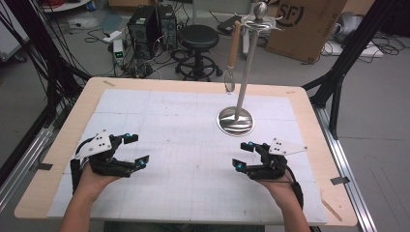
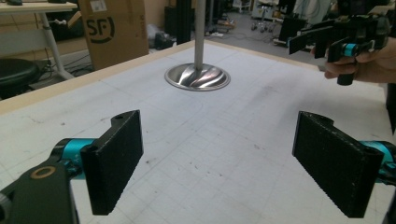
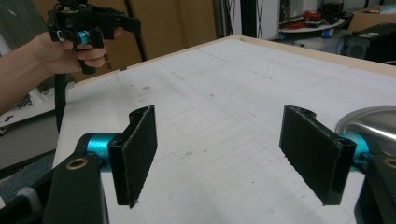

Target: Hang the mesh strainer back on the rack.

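A steel stand rises from a round base (image 1: 235,121) at the table's right centre, and its base (image 2: 197,77) also lies ahead in the left gripper view. A whisk with a wooden handle (image 1: 233,46) hangs from the stand's top. My left gripper (image 1: 135,151) hovers low over the white mat at the left, jaws open with nothing between them (image 2: 219,163). At the right, my right gripper (image 1: 242,155) is also open and empty (image 3: 224,156), a little in front of the stand's base (image 3: 373,123).
A white gridded mat (image 1: 183,140) covers the wooden table (image 1: 309,125). Behind the table stand a black stool (image 1: 198,38), computer cases (image 1: 150,26) and a cardboard box (image 1: 302,24). Black frame legs (image 1: 338,72) flank the table's sides.
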### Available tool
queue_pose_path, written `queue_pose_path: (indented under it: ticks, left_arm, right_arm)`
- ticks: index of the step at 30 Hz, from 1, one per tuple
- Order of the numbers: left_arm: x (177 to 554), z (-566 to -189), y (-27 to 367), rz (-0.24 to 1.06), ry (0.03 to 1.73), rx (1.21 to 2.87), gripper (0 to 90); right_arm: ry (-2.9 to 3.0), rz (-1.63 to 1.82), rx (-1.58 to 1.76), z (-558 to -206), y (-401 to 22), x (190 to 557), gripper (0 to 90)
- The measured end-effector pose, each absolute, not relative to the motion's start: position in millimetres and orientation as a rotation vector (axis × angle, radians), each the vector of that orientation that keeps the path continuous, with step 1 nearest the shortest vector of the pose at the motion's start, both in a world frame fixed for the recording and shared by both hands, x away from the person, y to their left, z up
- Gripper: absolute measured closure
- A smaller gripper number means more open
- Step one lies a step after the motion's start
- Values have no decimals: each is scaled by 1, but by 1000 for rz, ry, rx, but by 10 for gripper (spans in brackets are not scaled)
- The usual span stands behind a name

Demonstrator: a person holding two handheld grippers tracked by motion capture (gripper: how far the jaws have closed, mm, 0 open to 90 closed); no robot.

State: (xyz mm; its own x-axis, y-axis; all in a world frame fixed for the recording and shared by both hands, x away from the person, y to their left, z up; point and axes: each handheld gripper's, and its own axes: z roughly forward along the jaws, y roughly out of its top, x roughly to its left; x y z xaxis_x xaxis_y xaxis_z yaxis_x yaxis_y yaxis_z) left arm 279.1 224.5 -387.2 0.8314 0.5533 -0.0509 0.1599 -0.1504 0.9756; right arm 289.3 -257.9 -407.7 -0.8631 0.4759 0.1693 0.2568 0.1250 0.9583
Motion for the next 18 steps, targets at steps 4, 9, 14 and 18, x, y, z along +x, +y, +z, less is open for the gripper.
queue_pose_path:
  ticks: [4,9,14,18]
  left_arm:
    - [280,-390,226,372,557,1721,153]
    - [282,-393,227,364,564,1723,148]
    - [283,-396,226,359,568,1731,143]
    - [284,-399,226,350,574,1726,143]
  right_arm:
    - [2205,1824,747,-410,-261,291,253]
    - [2196,1822,776,-411,-264,292,233]
    - [2191,1811,781,-412,-266,293,220]
    - [2207,1791,774,-413,-263,292,209]
